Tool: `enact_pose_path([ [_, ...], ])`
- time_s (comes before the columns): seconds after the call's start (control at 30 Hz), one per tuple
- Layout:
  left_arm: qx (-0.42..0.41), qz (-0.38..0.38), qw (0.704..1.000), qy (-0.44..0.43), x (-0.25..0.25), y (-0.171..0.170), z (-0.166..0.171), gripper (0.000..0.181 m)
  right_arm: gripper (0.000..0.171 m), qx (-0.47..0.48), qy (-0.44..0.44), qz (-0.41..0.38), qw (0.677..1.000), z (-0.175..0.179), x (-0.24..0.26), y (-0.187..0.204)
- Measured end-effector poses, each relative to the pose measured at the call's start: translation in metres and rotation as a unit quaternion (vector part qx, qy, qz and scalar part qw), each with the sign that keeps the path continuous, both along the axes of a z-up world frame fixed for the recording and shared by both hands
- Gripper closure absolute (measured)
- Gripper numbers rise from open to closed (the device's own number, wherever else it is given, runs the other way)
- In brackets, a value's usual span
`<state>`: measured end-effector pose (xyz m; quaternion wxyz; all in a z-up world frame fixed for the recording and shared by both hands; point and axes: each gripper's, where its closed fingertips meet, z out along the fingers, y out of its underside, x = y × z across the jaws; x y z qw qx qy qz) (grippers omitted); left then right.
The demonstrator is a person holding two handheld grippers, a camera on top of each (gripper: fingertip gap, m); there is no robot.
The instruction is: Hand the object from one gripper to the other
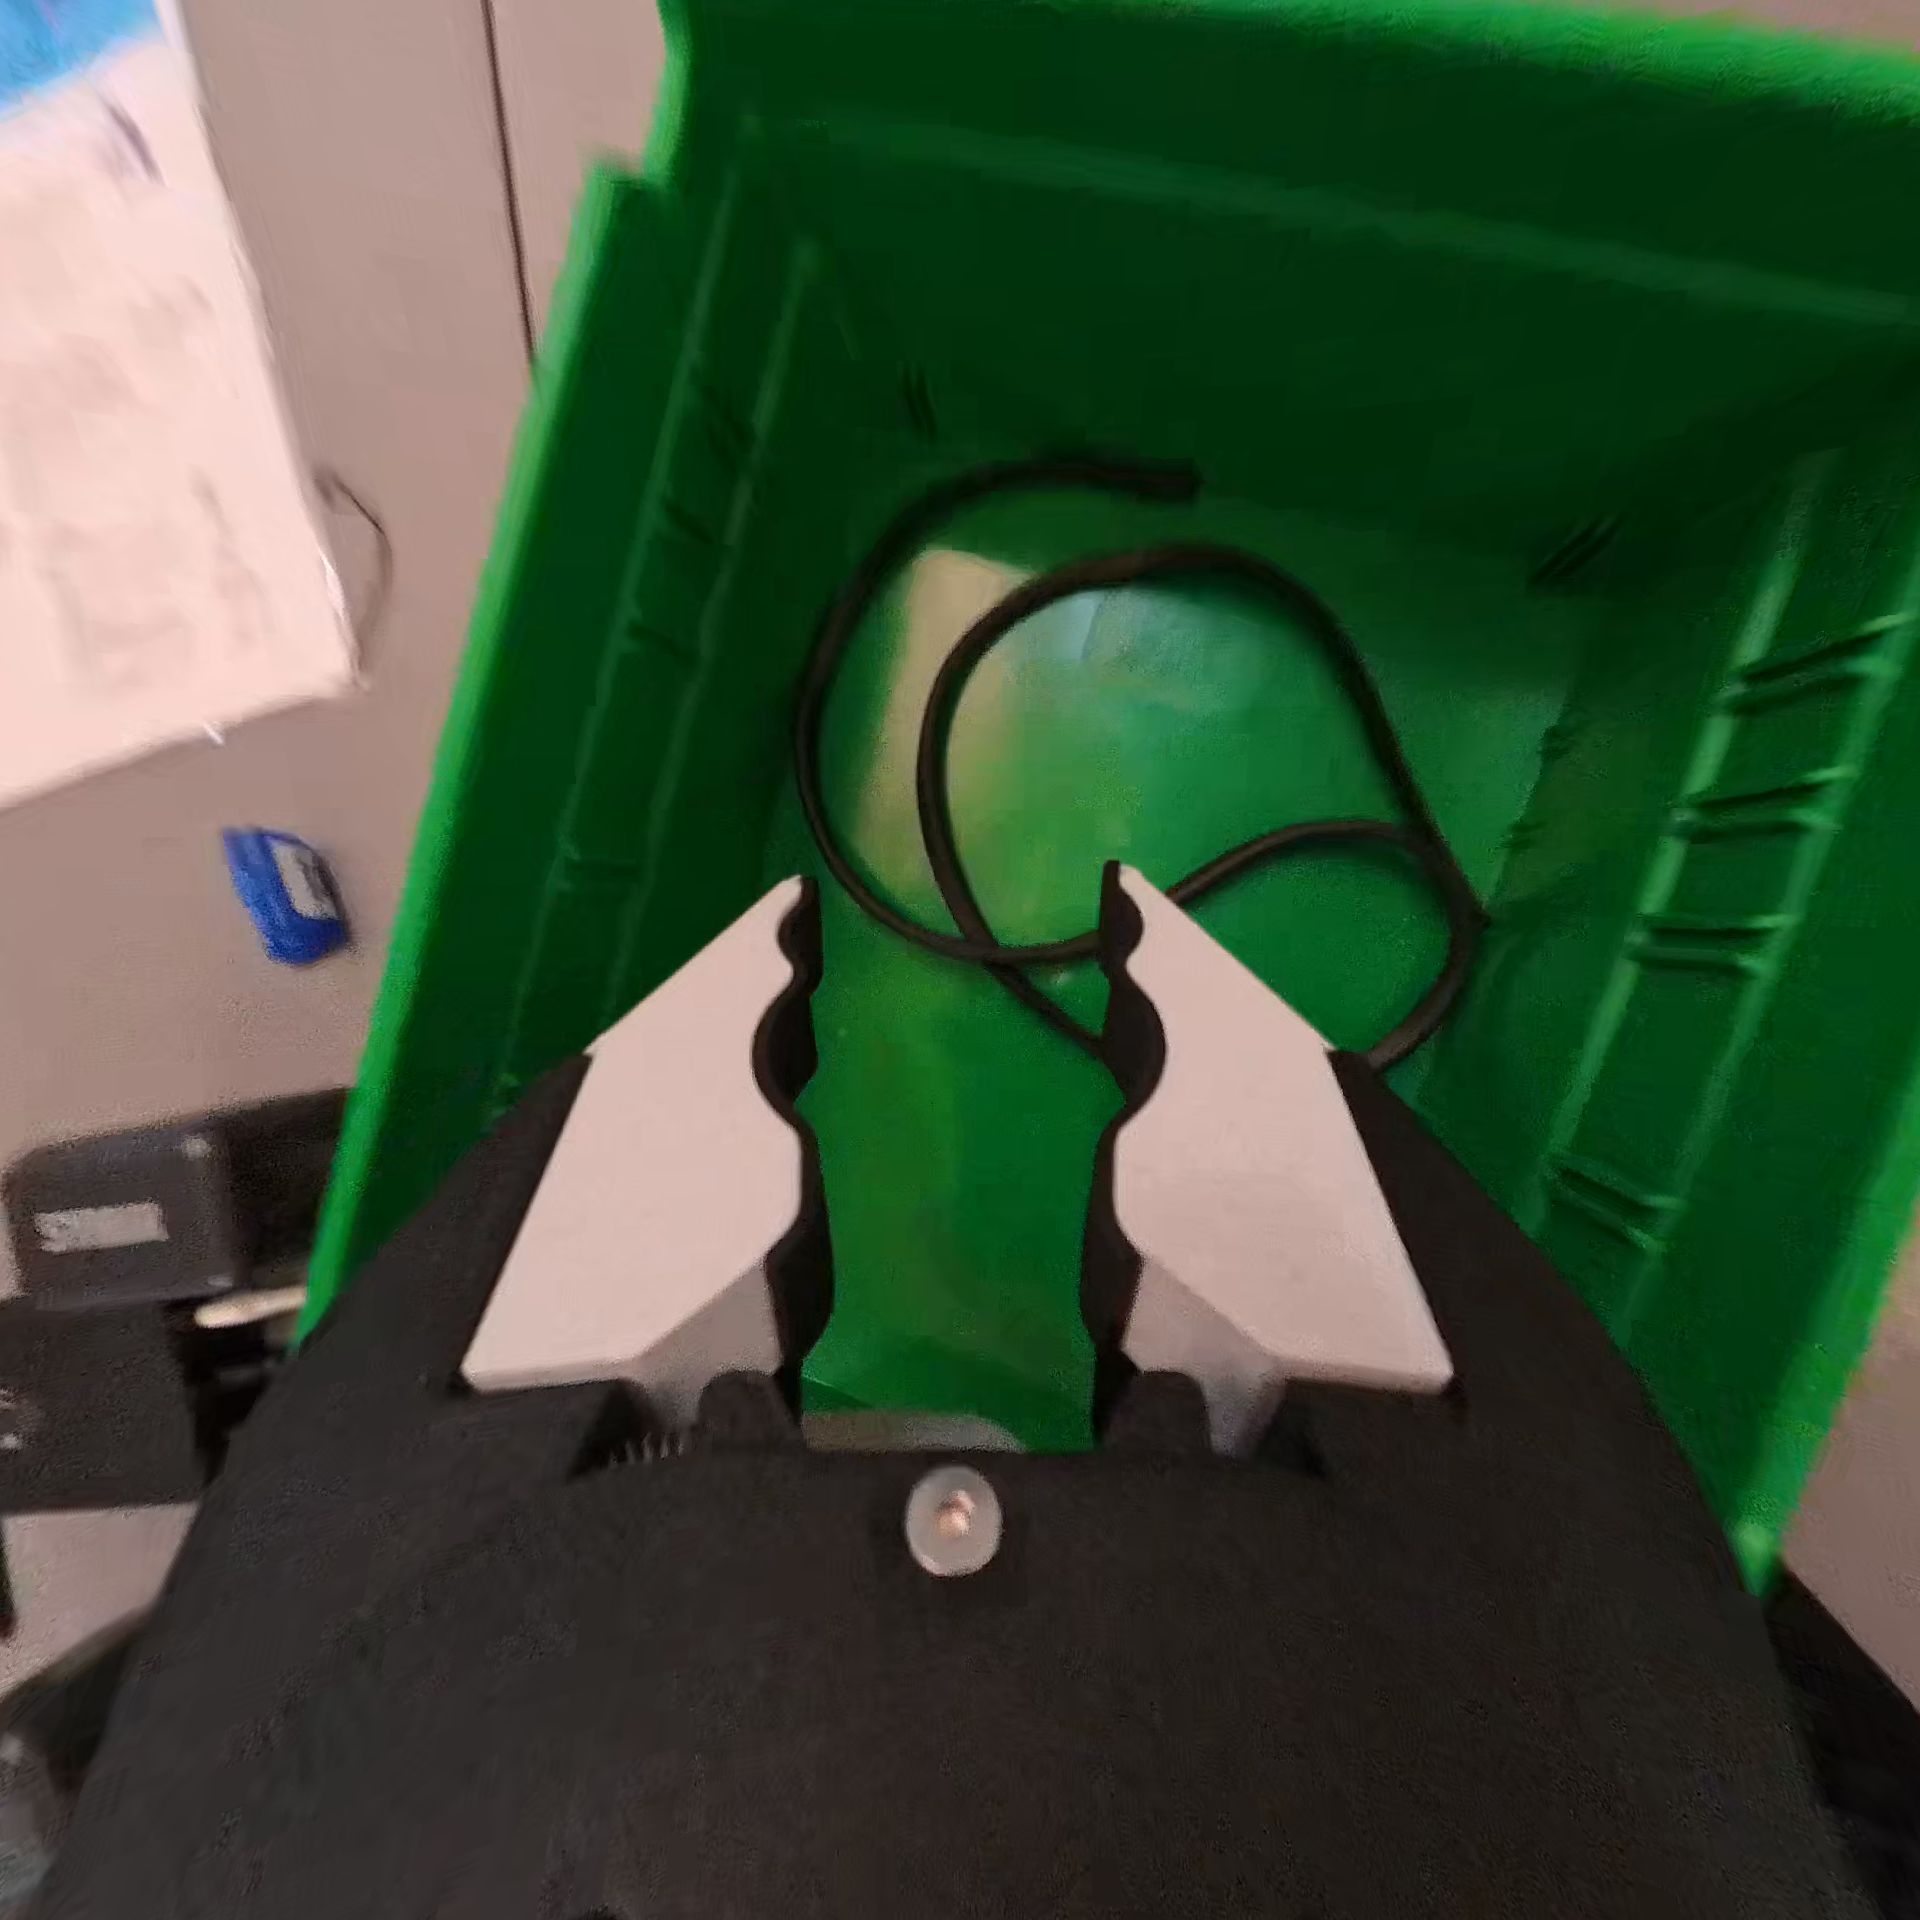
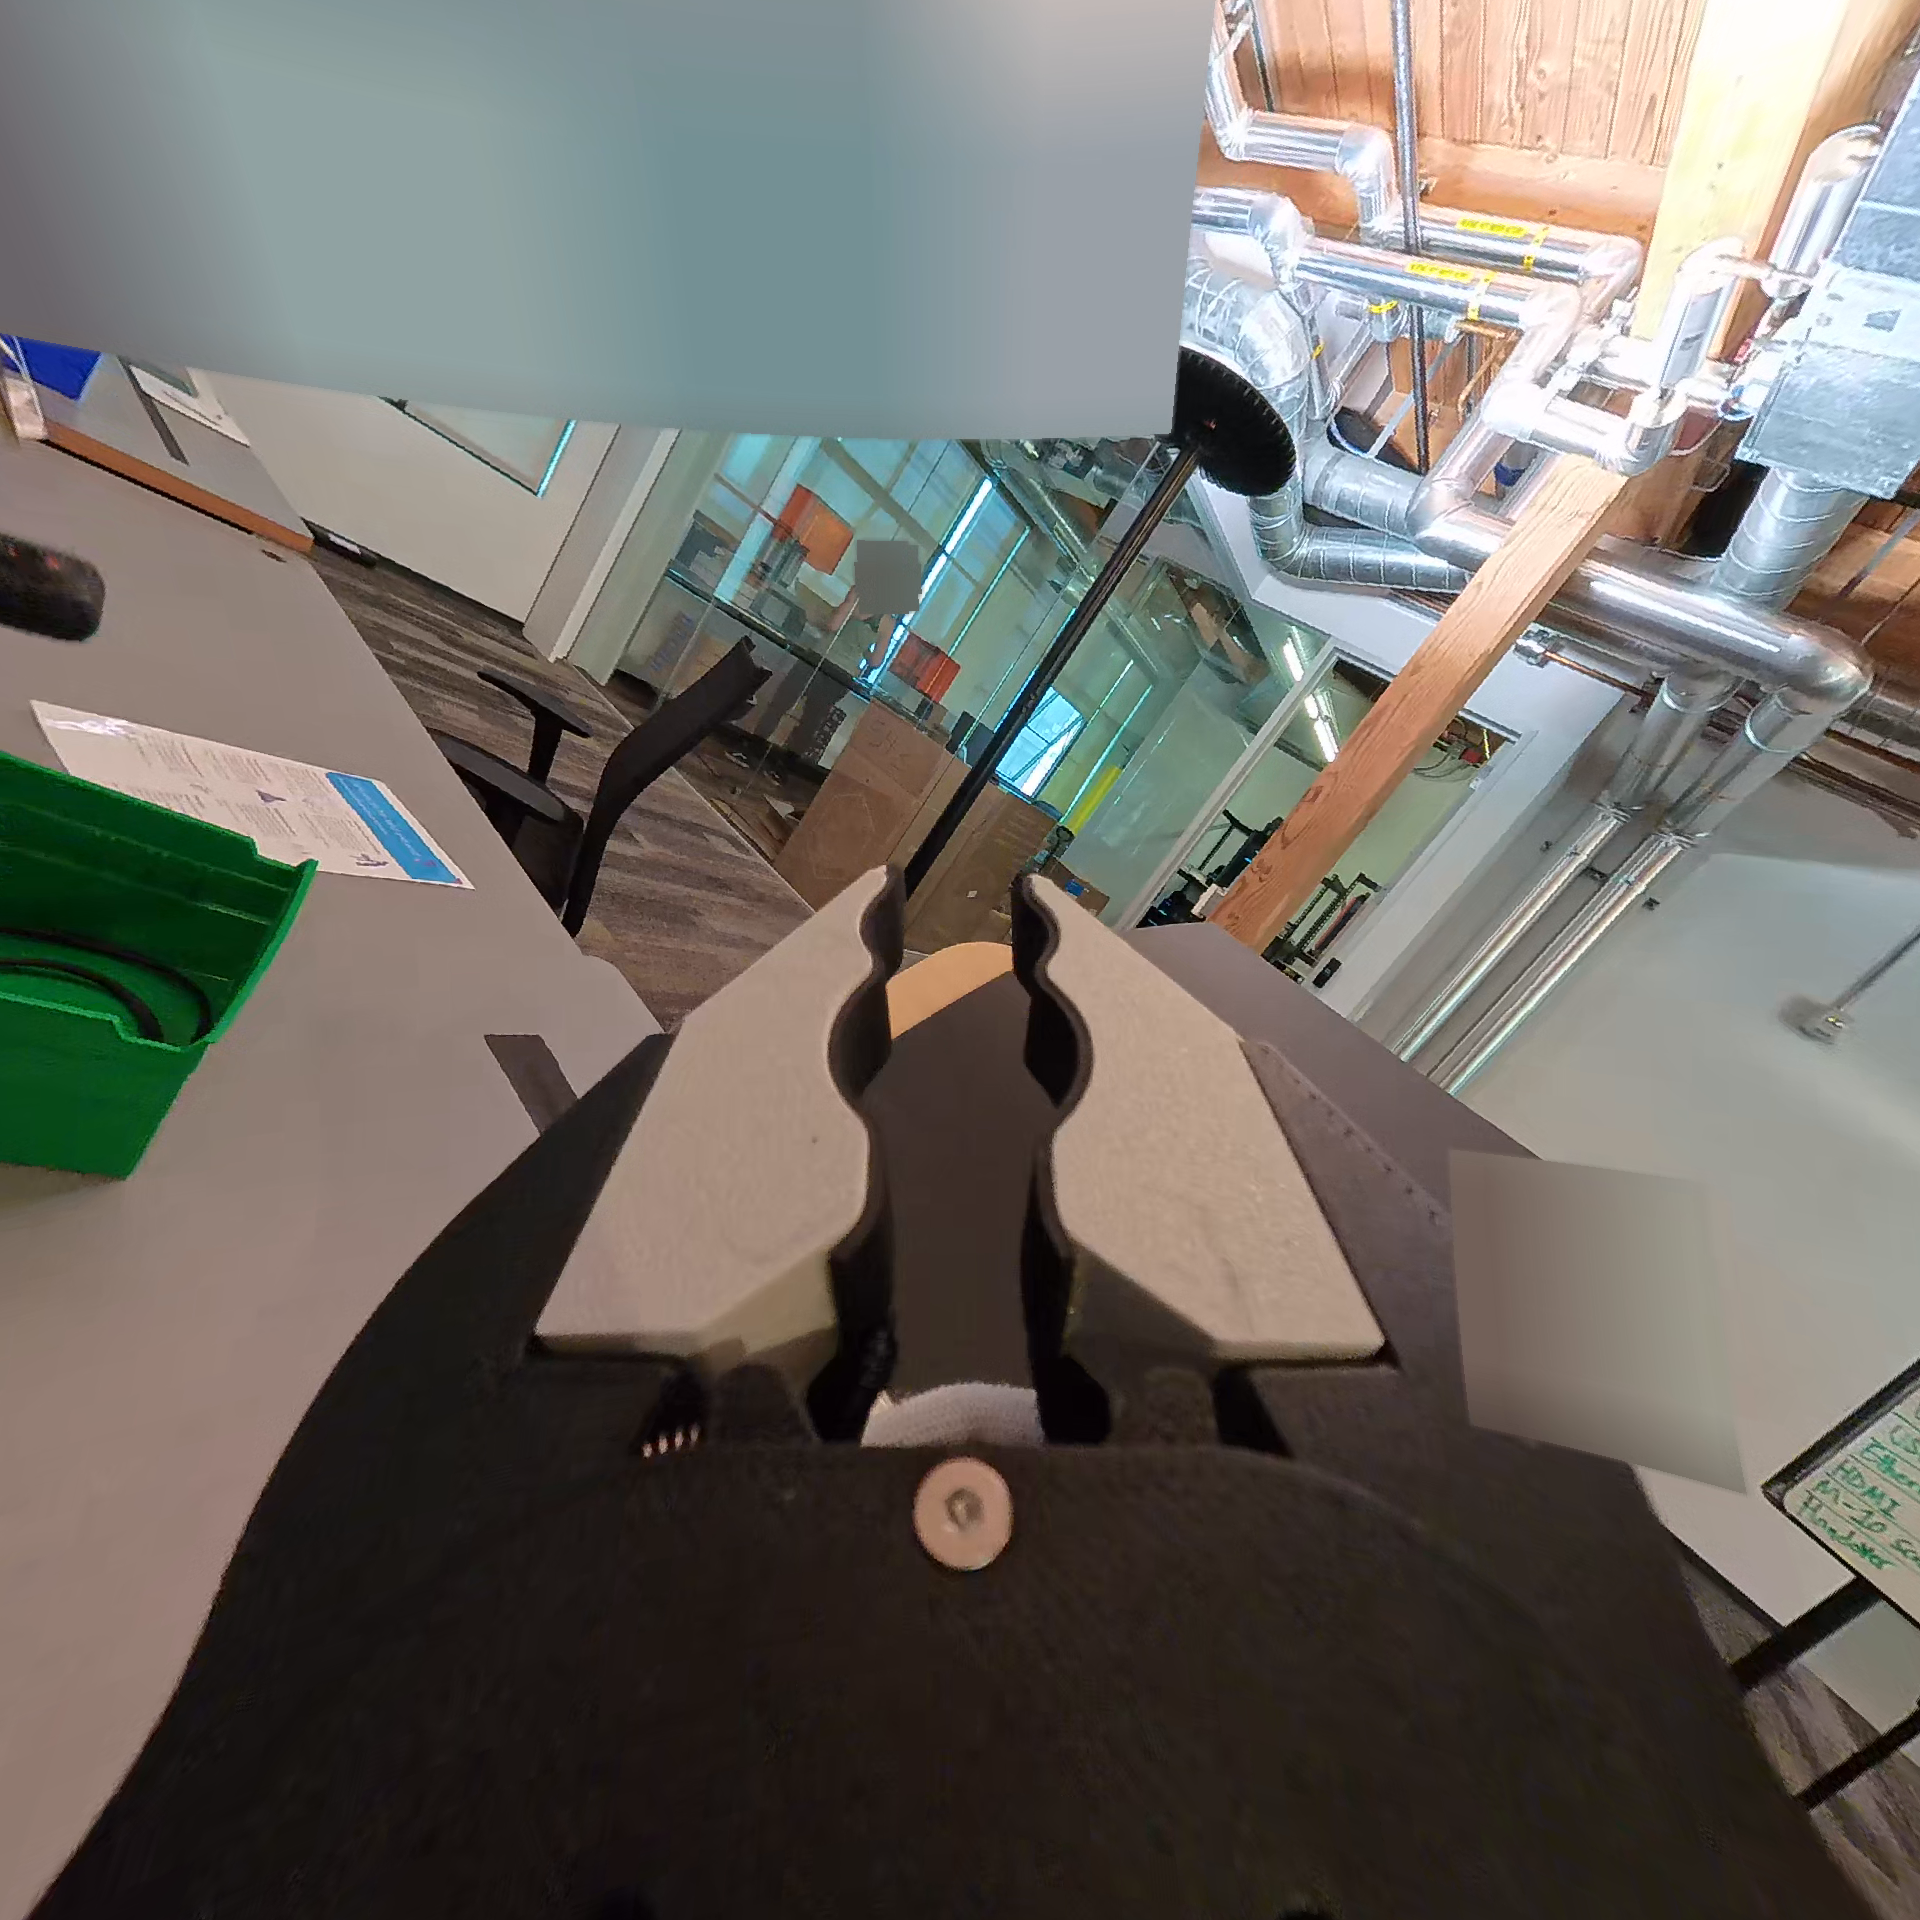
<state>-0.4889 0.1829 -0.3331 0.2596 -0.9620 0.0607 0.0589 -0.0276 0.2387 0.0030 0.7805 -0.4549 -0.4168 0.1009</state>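
A thin black cable [image 1: 1049, 644] lies in loose loops on the floor of a green plastic bin [image 1: 727, 520]. My left gripper [image 1: 956, 883] is open and empty, pointing down into the bin with its tips just above the cable's loops. My right gripper [image 2: 951, 883] is open with a narrow gap and empty, held off the table's edge and pointing out into the room. The green bin [image 2: 156, 997] with the cable [image 2: 177, 982] in it also shows at the left of the right wrist view.
The bin stands on a grey table [image 2: 343, 1143]. A printed sheet [image 2: 249, 805] lies beyond it; it also shows in the left wrist view [image 1: 135, 436]. A small blue object [image 1: 286, 894] and a black box [image 1: 135, 1216] lie left of the bin. An office chair [image 2: 613, 769] stands past the table edge. The gap from one gripper's tips to the other's is roughly 55 cm.
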Motion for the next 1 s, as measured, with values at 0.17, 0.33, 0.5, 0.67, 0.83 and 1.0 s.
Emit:
enact_pose_path([
  [0.17, -0.062, 0.018, 0.998, 0.016, -0.011, -0.001, -0.040, 0.131, 0.153, 0.001, 0.003, -0.009, 1.000, 0.001, 0.009, 0.002],
  [0.33, -0.070, 0.038, 0.997, -0.007, -0.016, 0.006, -0.060, 0.146, 0.153, 0.000, 0.007, -0.015, 1.000, 0.002, 0.017, 0.005],
  [0.5, -0.055, 0.027, 0.998, -0.001, -0.017, 0.011, -0.061, 0.174, 0.153, -0.001, 0.008, -0.019, 1.000, 0.002, 0.021, 0.008],
  [0.67, -0.005, 0.009, 0.999, 0.040, -0.022, 0.015, -0.037, 0.177, 0.153, -0.002, 0.005, -0.018, 1.000, 0.000, 0.020, 0.009],
  [0.83, 0.085, -0.004, 0.991, 0.102, -0.020, 0.023, 0.030, 0.177, 0.153, -0.010, -0.008, -0.008, 1.000, -0.007, 0.009, 0.011],
  [1.0, 0.180, -0.044, 0.967, 0.172, 0.005, 0.034, 0.111, 0.177, 0.151, -0.016, -0.035, 0.009, 0.999, -0.021, -0.013, 0.014],
])
